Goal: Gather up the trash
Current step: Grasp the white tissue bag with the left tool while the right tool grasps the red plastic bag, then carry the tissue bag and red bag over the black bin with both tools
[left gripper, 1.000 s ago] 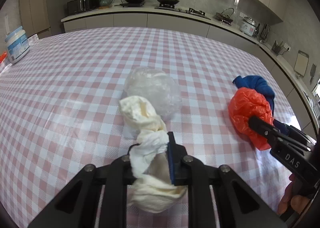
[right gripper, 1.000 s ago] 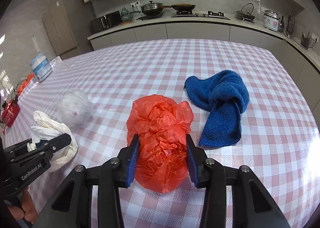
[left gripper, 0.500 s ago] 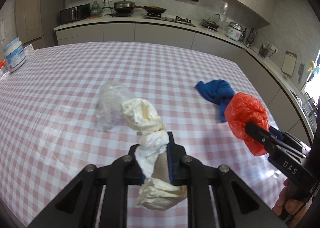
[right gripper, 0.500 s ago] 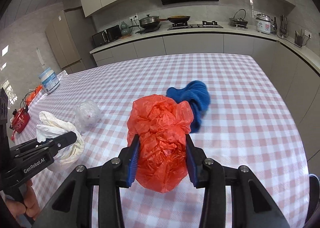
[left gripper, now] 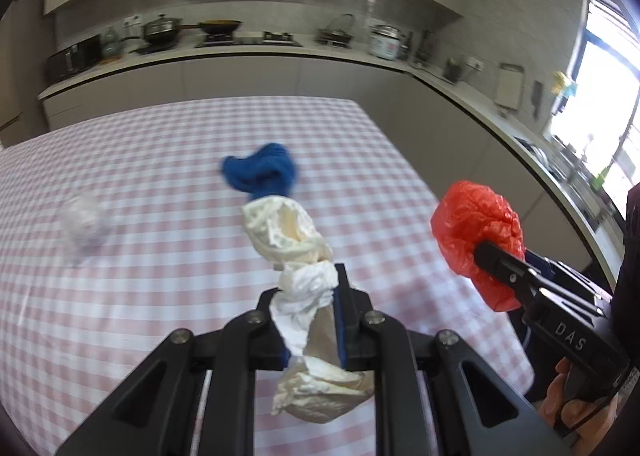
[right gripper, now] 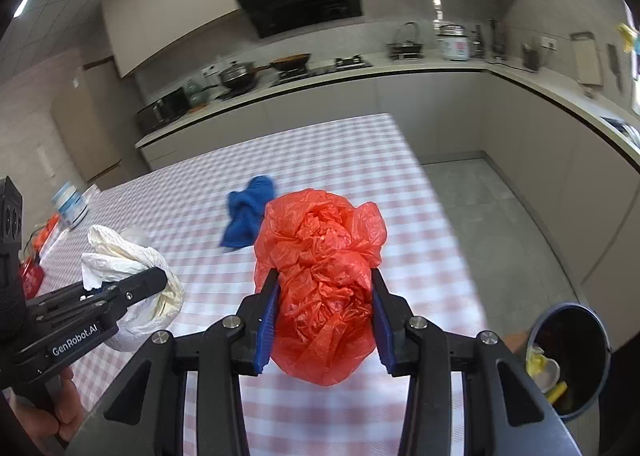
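Note:
My left gripper is shut on a crumpled white and cream bag, held above the checked table. In the right wrist view the same white bag hangs at the left in the left gripper. My right gripper is shut on a crumpled red plastic bag, lifted over the table's near right corner. The red bag also shows at the right of the left wrist view. A dark trash bin with scraps inside stands on the floor at the lower right.
A blue cloth and a clear crumpled bag lie on the table. A white and blue tub stands at the table's far left. Kitchen counters run along the back and right walls; grey floor lies between table and counter.
Both grippers rose and pulled back toward the table's near right corner with their bags. The blue cloth and clear bag now look farther away. The trash bin came into the right wrist view.

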A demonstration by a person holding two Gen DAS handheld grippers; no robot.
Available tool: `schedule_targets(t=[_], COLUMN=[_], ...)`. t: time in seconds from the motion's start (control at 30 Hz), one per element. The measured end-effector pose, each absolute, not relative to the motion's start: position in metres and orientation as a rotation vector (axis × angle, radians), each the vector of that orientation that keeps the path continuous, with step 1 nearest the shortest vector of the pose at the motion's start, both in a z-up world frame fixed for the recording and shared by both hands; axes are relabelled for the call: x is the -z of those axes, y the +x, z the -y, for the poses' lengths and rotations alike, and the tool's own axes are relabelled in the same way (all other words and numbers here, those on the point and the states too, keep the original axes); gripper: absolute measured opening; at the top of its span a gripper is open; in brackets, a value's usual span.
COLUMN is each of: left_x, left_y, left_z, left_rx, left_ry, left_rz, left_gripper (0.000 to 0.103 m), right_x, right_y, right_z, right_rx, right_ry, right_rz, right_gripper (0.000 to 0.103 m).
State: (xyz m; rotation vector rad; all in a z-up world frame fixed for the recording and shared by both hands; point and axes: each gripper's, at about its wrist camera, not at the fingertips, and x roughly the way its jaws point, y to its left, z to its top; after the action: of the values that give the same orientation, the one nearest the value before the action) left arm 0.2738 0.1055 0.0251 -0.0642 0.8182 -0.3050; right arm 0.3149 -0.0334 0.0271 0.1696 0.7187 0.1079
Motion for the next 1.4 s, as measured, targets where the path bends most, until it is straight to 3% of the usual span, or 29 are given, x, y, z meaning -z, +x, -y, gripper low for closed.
schedule_targets(t=[0.87, 1.4], left_x=[0.001, 0.055], left_y=[0.231, 0.241], left_z=[0.180, 0.270], left_rx=[0.767, 0.721], left_ry=[0.148, 0.196], left_rz=[-0.901, -1.024], left_gripper=[0.018, 0.018], right_x=[-0.010, 0.071], right_y=[0.167, 0.190], right_z=[0.320, 0.410], right_rx=[0.406, 0.383], right_ry=[0.364, 0.435], right_rz=[-0.698, -0.820], right_gripper=[0.044, 0.044])
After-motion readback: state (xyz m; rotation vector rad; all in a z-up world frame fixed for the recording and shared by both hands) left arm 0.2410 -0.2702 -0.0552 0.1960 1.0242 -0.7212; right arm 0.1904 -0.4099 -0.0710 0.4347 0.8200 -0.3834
